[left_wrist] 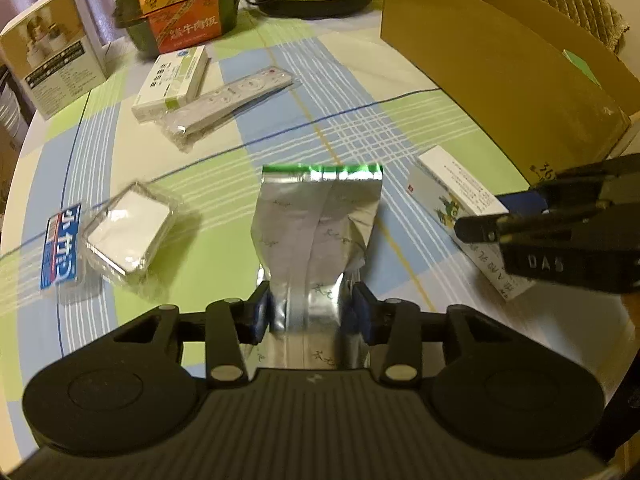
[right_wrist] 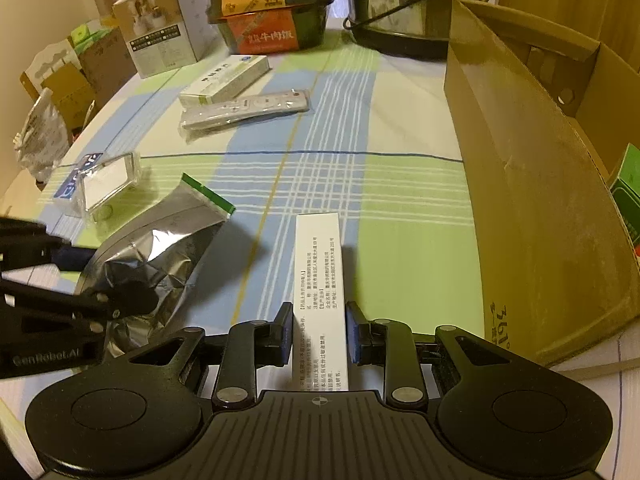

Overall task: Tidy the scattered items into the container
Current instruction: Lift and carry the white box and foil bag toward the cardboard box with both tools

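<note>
While both claws are already on something, here's how it looks:

Foil pouch: silver foil pouch (left_wrist: 316, 220) with a green sealed strip at the far end, lower end pinched between the blue pads of the left claw (left_wrist: 310, 312). Looks lifted or at least tilted off the table, can't say for sure.

White carton: long white medicine box (right_wrist: 318, 280) with small Chinese print, lying on the table (right_wrist: 400, 260) between the fingers of the right claw (right_wrist: 318, 334). Left finger looks to be touching it, right one seems a hair off, so I can't tell if it's actually clamped.

Container: open cardboard box (right_wrist: 520, 184) just right of the carton, something green already inside. Its side reads "361°", I think.

How to do it well: I'd close firmly on the carton before lifting, then carry each item over the box wall and let go low inside. The pouch is floppy, so keep the grip tight so it doesn't slide out, and keep the two claws from bumping, they're near each other.

Still left out: clear plastic case (left_wrist: 128, 232) on a blue-and-white card, bagged white remote (right_wrist: 246, 110), white-and-green box (right_wrist: 224, 80) beside it.

Readable writing: "DAS" on the right claw's body, "GenRobot.AI" on the left one. The orange meal-box (right_wrist: 266, 36) label is Chinese, too soft to read fully.
</note>
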`<state>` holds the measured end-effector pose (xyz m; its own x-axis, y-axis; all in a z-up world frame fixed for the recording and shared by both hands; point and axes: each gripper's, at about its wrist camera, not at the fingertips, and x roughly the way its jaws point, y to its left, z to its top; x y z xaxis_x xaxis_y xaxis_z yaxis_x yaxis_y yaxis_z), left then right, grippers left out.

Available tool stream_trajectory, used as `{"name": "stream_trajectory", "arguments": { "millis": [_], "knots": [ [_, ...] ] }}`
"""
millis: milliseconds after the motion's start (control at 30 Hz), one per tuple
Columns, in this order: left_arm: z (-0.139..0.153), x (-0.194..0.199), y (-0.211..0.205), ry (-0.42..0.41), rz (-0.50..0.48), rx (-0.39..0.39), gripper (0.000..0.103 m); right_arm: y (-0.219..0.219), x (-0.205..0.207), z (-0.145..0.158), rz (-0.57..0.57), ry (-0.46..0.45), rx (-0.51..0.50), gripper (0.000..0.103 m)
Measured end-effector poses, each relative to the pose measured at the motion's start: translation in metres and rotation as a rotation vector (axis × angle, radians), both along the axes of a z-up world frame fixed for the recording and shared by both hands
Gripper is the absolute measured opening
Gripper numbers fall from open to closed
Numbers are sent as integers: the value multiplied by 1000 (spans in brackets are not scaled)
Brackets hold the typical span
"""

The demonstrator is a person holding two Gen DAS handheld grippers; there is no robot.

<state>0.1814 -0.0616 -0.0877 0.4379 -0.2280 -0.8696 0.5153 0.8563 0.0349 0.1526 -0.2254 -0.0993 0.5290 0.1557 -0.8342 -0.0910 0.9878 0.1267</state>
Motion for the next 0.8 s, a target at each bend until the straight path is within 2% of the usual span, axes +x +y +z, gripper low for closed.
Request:
{"name": "stream_trajectory", "arguments": {
  "millis": [167,400,567,800],
  "knots": [
    [0,11,-4,7,-29,8,45,5,11,-4,26,12,-30,30],
    [-12,16,-5,45,-29,16,48,9,21,-15,48,22,-76,30],
    [-14,11,-6,55,-28,15,37,8,18,-14,52,23,-85,29],
    [3,-7,0,64,1,0,36,4,-4,9,26,-3,-58,29]
  ]
}}
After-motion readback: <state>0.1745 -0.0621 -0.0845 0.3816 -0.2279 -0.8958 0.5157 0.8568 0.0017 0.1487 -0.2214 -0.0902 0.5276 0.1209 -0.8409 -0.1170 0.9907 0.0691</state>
